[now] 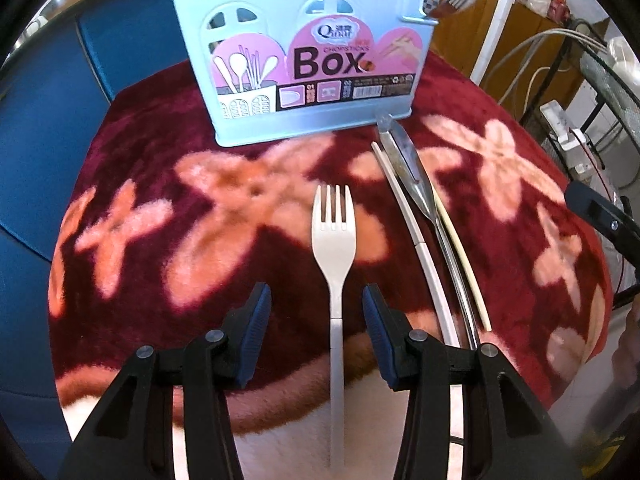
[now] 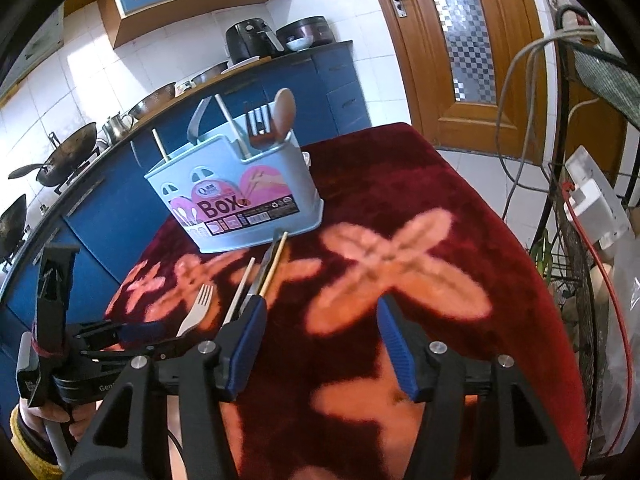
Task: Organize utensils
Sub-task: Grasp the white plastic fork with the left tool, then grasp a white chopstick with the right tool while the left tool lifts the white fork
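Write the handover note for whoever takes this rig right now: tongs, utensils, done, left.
Left tongs: open, straddling the handle of the white fork, not gripping it.
Right tongs: open, empty, above the red blanket.
Done: a dark fork, a brown spoon and other pieces stand in the blue box.
Left: white fork, two chopsticks and the metal utensil between them, lying in front of the box.

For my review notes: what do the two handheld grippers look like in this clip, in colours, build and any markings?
Both the left gripper and the right gripper have black angular plastic linkages with silver pivot bolts, and ribbed blue pads on the fingers. From the right wrist camera, the left unit shows partial white lettering, a red band, and a yellow cuff on the holder's wrist.
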`<act>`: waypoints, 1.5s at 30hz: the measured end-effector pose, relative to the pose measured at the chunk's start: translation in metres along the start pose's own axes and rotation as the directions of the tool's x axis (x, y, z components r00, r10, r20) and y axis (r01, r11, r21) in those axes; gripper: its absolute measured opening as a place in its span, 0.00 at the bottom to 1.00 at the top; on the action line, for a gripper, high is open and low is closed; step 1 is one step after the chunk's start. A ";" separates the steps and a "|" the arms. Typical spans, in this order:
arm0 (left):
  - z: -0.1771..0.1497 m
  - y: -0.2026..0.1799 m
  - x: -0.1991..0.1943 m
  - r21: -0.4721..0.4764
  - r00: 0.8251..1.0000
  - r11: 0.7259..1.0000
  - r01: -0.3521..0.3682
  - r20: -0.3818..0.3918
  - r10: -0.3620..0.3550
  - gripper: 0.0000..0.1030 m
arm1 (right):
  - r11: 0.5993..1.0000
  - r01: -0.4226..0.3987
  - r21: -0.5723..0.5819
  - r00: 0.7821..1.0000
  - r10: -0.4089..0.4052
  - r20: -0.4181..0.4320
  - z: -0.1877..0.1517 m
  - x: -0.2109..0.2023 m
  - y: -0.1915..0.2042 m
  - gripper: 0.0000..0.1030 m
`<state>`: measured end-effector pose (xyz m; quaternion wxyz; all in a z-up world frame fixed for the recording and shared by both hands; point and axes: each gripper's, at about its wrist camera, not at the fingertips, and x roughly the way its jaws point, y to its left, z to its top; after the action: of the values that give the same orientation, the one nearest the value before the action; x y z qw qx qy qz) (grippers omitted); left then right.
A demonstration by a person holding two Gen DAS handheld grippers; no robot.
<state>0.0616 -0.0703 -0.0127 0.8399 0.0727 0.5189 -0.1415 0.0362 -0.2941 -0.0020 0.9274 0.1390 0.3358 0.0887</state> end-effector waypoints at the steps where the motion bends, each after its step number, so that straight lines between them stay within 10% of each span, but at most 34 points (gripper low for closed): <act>1: 0.000 0.000 0.001 0.001 1.000 1.000 0.002 -0.001 -0.002 0.40 | 1.000 -0.001 0.006 1.000 0.001 -0.002 -0.001 0.001 -0.002 0.59; 10: 0.003 0.000 0.004 -0.012 0.998 0.998 0.065 -0.005 -0.065 0.06 | 1.000 -0.005 0.031 1.000 0.005 -0.020 -0.003 0.005 -0.012 0.59; 29: 0.003 0.063 -0.039 -0.172 0.971 0.981 0.095 0.235 -0.053 0.05 | 0.996 -0.083 -0.041 0.982 0.074 -0.172 0.003 0.035 0.049 0.58; 36: -0.004 0.081 -0.045 -0.206 0.957 0.971 0.123 0.284 -0.061 0.06 | 0.991 -0.118 -0.071 0.961 0.096 -0.260 0.004 0.057 0.079 0.30; 45: -0.011 0.101 -0.050 -0.245 0.942 0.958 0.151 0.329 -0.065 0.05 | 0.990 -0.077 -0.121 0.930 0.027 -0.368 0.001 0.085 0.102 0.23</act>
<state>0.0627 0.0371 0.0247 0.9053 -0.0937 0.3945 -0.1264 0.0937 -0.1759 -0.0200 0.8533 0.0665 0.4918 0.1598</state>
